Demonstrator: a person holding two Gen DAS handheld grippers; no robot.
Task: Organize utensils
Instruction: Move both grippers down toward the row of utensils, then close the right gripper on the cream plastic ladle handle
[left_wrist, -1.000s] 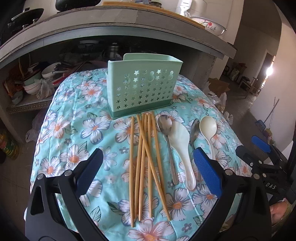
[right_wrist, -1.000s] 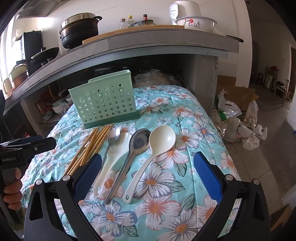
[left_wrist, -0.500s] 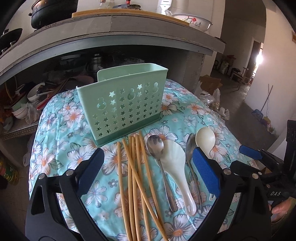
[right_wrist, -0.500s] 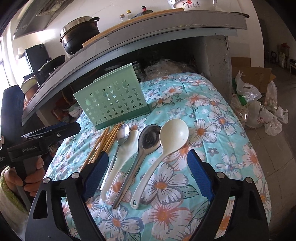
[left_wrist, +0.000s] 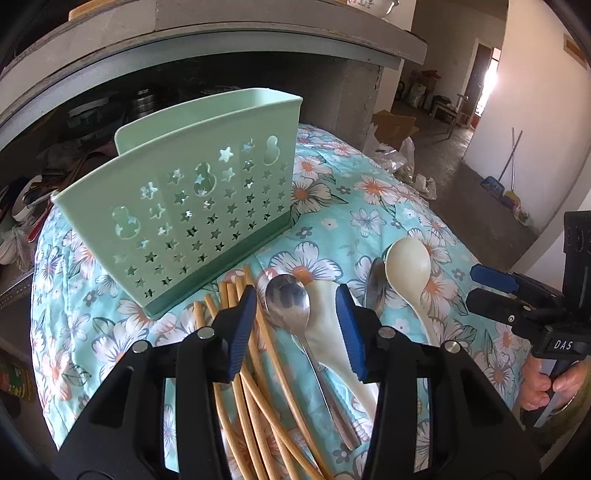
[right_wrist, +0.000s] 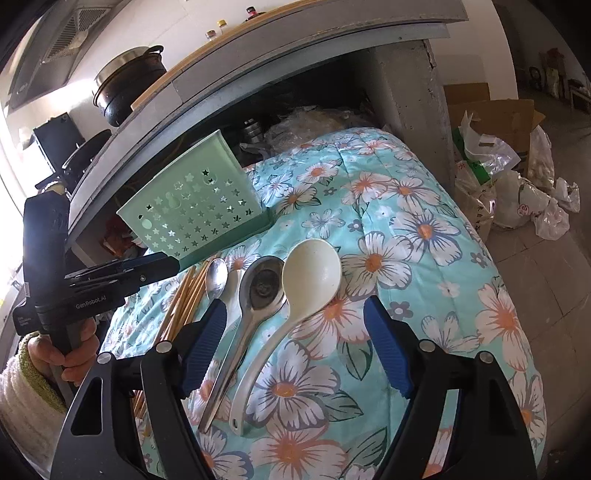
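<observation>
A mint-green holder with star holes (left_wrist: 192, 206) stands at the back of the floral-cloth table (left_wrist: 369, 192). In front of it lie several wooden chopsticks (left_wrist: 255, 387), a small steel spoon (left_wrist: 288, 302), a white ceramic spoon (left_wrist: 332, 332), a steel ladle (left_wrist: 375, 284) and a cream ladle (left_wrist: 408, 266). My left gripper (left_wrist: 297, 325) hovers over the small steel spoon and the white spoon, jaws closing, pads clear of both. My right gripper (right_wrist: 295, 343) is open and closing slightly over the handles of the steel ladle (right_wrist: 262, 288) and cream ladle (right_wrist: 312, 273).
A concrete counter (right_wrist: 295, 66) overhangs the back of the table and carries a dark pot (right_wrist: 129, 81). Dishes crowd the shelf (left_wrist: 22, 206) beneath it. Plastic bags and a cardboard box (right_wrist: 495, 122) lie on the floor to the right.
Both grippers moved forward and down toward the utensils, and both views rolled. The left jaws narrowed a lot, the right jaws a little.
</observation>
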